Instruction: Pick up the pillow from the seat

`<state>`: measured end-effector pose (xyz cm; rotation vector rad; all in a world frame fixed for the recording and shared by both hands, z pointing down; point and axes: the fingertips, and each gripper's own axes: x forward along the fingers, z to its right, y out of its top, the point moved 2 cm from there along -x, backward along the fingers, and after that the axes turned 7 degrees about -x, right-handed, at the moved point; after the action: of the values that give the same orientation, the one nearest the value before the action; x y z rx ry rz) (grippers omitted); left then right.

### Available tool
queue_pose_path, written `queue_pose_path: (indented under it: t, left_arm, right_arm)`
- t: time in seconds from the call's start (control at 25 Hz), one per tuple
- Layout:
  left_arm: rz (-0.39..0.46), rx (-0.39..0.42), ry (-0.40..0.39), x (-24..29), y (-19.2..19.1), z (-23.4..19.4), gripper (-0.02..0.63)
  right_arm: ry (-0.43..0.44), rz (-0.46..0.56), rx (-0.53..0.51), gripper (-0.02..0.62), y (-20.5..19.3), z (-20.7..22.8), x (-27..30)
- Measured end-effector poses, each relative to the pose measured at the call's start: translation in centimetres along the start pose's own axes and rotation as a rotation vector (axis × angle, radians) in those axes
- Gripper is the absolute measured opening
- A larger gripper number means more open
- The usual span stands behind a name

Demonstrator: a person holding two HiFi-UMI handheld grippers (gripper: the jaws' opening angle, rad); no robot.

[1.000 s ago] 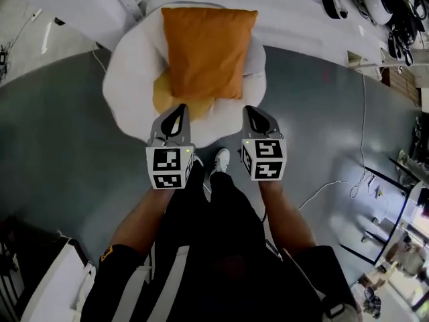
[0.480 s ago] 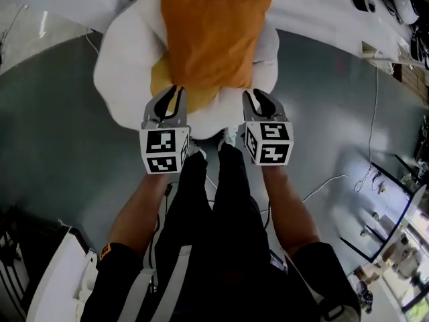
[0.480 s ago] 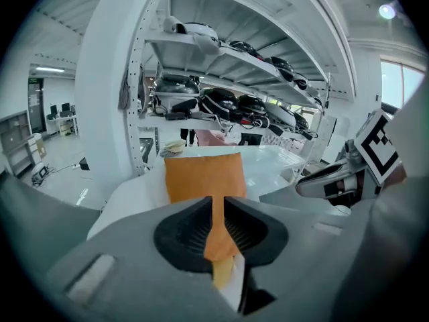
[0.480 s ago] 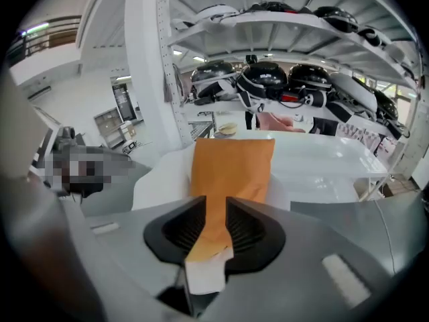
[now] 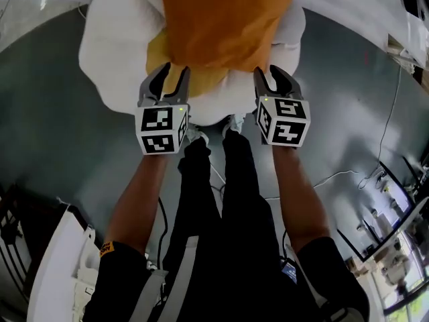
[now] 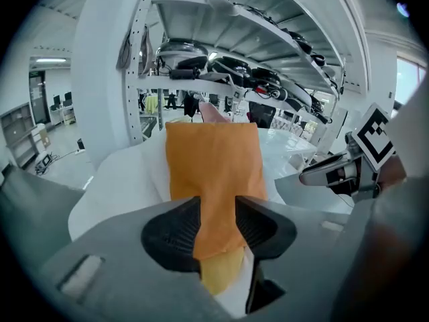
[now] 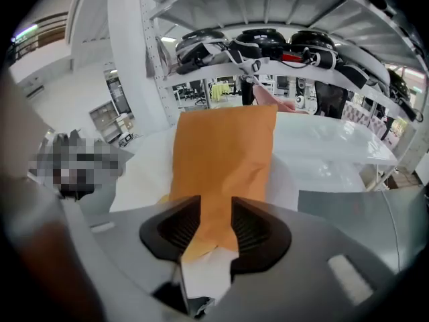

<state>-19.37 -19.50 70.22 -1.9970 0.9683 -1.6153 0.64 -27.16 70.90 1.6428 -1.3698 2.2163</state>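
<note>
An orange pillow (image 5: 224,19) leans upright on a round white seat (image 5: 110,52), with a yellow cushion (image 5: 157,56) under its lower left corner. My left gripper (image 5: 173,78) is at the pillow's lower left corner and my right gripper (image 5: 271,78) at its lower right corner. The jaws of both have just been opening and now stand open. In the left gripper view the pillow (image 6: 211,173) and the yellow cushion (image 6: 221,270) show through the gap between the jaws. In the right gripper view the pillow (image 7: 224,159) fills the gap likewise. No pad visibly presses on it.
White shelving (image 6: 234,66) loaded with dark gear (image 7: 268,45) stands behind the seat. The person's legs and white shoes (image 5: 231,123) are just in front of the seat on the grey floor (image 5: 40,126). A cable (image 5: 335,176) trails at the right.
Both grippers have come down and forward to the pillow's lower corners. Their jaws were shut and now stand open. The seat and pillow look larger in the head view.
</note>
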Motion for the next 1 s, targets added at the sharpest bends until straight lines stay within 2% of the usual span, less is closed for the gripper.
queue_pose_path:
  t: [0.24, 0.44, 1.0]
  left_arm:
    - [-0.053, -0.019, -0.002, 4.7, -3.0, -2.0, 0.2]
    - [-0.092, 0.008, -0.017, 8.6, -4.9, -3.3, 0.23]
    - [-0.122, 0.012, -0.01, 16.0, -8.4, -7.1, 0.277]
  right_arm:
    - [0.001, -0.031, 0.021, 0.161, -2.3, 1.1, 4.1]
    - [-0.013, -0.06, 0.049, 0.173, -4.7, 1.9, 6.9]
    - [-0.059, -0.085, 0.051, 0.206, -7.2, 4.2, 14.5]
